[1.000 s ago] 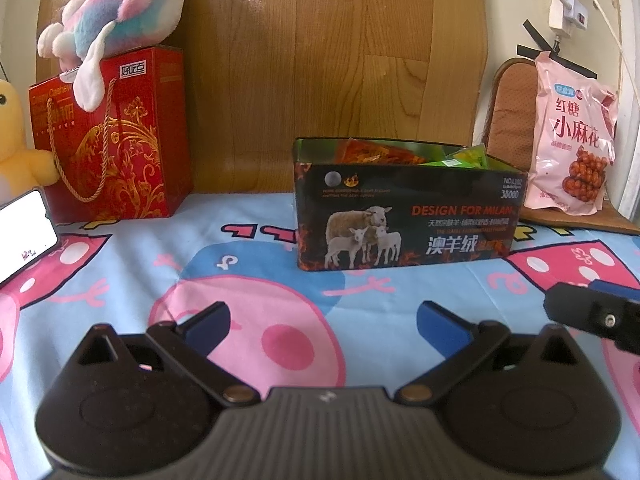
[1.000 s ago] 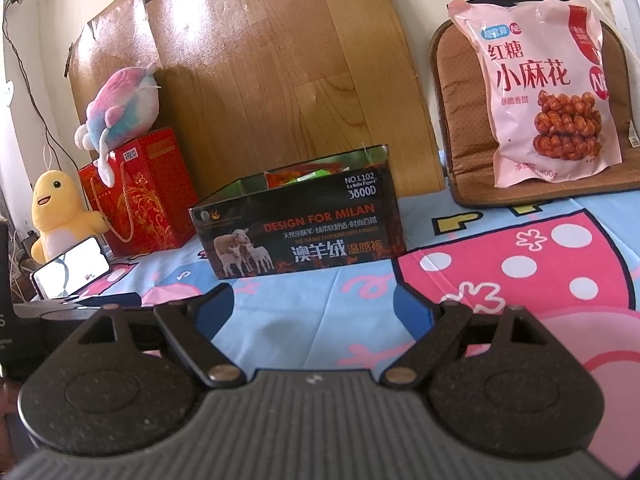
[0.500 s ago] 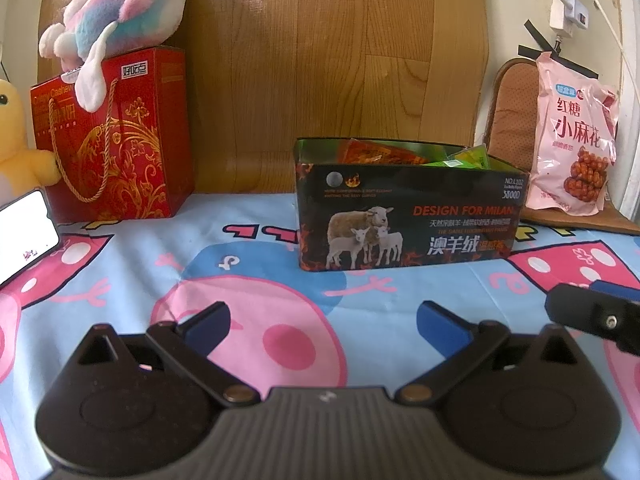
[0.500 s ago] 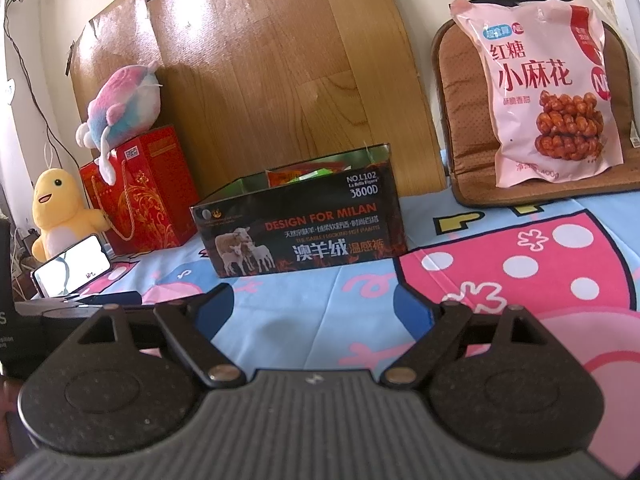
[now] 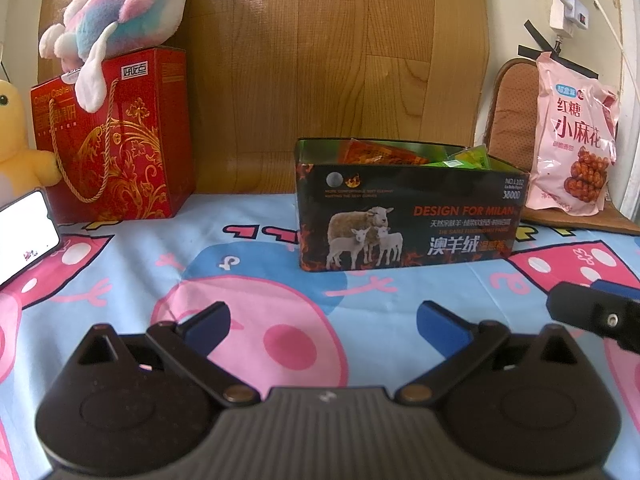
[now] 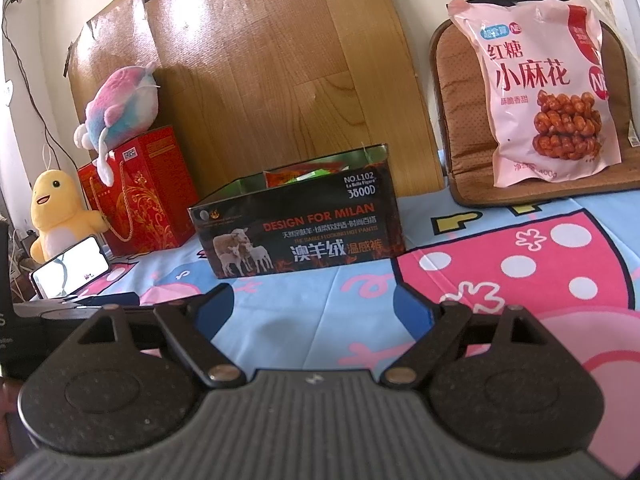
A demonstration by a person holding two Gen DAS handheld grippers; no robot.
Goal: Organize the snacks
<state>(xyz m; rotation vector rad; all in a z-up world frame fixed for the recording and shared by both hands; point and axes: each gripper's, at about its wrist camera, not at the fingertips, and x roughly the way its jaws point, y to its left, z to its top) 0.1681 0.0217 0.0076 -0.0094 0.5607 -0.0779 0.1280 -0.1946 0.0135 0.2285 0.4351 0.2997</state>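
Blue-padded, your left gripper and right gripper both gape empty above the cartoon-print sheet. Beyond them stands the black sheep-printed box, orange and green snack packets inside. Farthest right, a pink snack bag leans against a brown cushion.

right gripper | eased slightly nearer | black box

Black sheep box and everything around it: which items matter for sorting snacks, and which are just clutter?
Job:
black sheep box, snack packets inside
pink snack bag on brown cushion

Clutter:
red gift bag
pink-blue plush
yellow plush
phone
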